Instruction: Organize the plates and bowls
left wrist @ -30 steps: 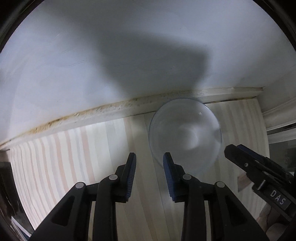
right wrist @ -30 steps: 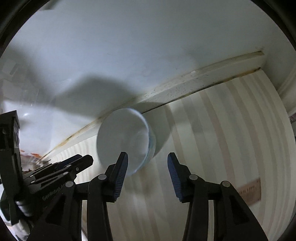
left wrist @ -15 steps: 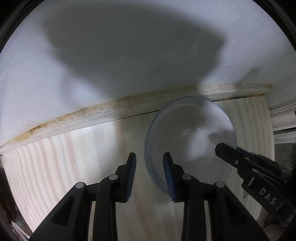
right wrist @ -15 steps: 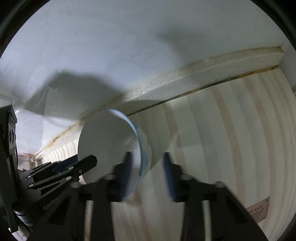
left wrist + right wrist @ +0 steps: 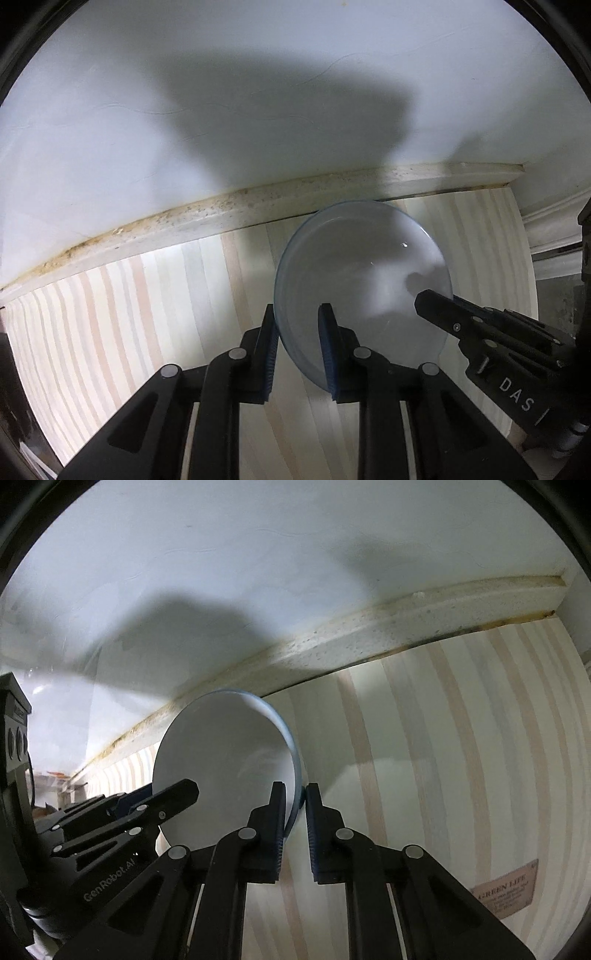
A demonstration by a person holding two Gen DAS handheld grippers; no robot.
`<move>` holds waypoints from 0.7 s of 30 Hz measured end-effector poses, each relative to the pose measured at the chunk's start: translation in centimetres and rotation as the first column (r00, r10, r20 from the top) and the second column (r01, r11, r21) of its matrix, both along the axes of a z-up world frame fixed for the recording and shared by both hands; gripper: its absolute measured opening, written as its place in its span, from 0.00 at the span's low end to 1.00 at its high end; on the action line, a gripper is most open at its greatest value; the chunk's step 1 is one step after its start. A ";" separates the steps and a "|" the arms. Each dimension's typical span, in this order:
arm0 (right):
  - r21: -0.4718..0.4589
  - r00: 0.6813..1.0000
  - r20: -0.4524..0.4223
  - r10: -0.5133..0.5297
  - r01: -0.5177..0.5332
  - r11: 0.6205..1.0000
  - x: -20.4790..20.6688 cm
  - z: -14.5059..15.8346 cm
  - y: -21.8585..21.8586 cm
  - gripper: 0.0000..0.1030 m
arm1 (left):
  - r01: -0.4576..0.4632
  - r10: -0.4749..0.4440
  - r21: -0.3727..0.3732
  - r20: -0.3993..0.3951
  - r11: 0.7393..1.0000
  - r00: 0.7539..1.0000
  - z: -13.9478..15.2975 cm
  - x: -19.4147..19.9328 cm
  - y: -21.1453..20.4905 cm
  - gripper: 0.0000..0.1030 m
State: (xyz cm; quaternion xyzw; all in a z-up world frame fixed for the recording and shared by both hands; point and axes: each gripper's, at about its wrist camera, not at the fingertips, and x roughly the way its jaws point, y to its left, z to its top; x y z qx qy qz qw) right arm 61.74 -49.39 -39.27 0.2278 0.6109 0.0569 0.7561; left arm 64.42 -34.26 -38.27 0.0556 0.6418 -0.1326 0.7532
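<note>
Bowl [image 5: 364, 273], lower centre of frame, is being pinched at opposite rims by left gripper [image 5: 297, 347] and right gripper [image 5: 295, 825]; a level lift is being called for next.

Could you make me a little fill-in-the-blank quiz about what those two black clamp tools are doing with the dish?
1. Both grippers are closed on the rim of one pale, blue-edged ____.
2. The left gripper and the right gripper grip it on ____ sides.
3. The surface beneath it is light wood with ____ running across it.
4. The label at the wood's edge reads GREEN ____.

Missing words: bowl; opposite; stripes; LIFE
</note>
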 end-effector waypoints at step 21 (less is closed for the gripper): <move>-0.012 0.993 0.105 0.058 -0.057 0.998 -14.1 10.4 2.7 0.12 | 0.047 -0.040 -0.071 0.095 0.996 0.995 8.9 -13.1 4.0 0.19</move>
